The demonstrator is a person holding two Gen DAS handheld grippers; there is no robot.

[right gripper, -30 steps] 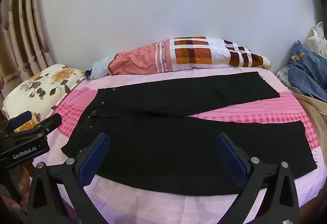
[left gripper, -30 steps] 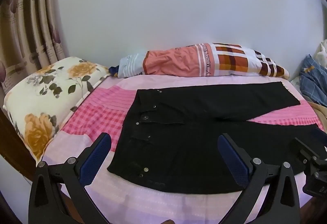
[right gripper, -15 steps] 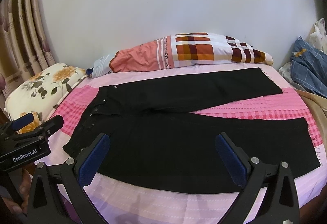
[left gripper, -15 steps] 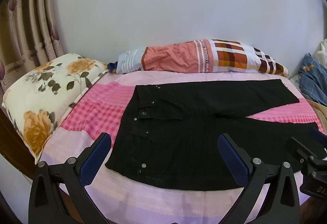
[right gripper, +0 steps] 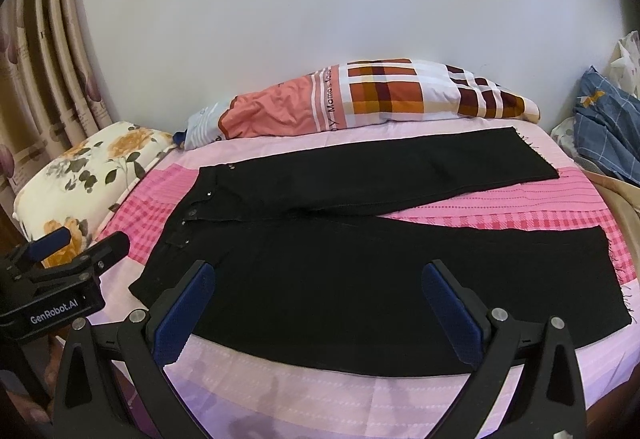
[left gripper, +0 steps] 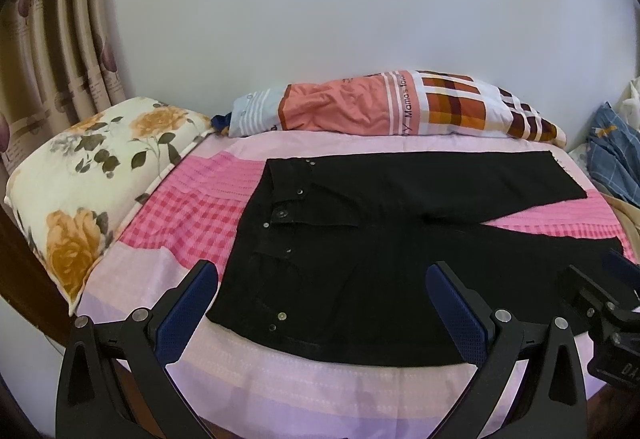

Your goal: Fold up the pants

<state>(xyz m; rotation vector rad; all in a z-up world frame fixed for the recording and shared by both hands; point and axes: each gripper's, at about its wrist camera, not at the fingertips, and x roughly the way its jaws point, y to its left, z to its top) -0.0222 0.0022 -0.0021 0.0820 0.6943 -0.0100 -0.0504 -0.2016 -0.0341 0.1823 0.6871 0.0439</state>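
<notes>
Left gripper jaws spread wide, nothing between the blue pads, hovering above the near edge of the bed over the waist end of the black pants. Right gripper also spread wide and empty, above the near leg. Neither touches the cloth.

Pants lie flat and unfolded on the pink checked bedsheet, waistband to the left, legs running right and parted in a V, pink sheet showing between them.

Left view only: waistband detail, with the fly button and metal rivets clear; the right gripper's body at the right edge. Right view only: both frayed leg hems, full leg length; the left gripper's body at the left edge.

Beyond: floral pillow left, rolled orange plaid blanket against the wall, blue checked cloth far right, curtain far left.

Writing: "GenRobot.AI" on the left gripper's body in the right view; blanket stripe reads "Mama's", rest unclear.
</notes>
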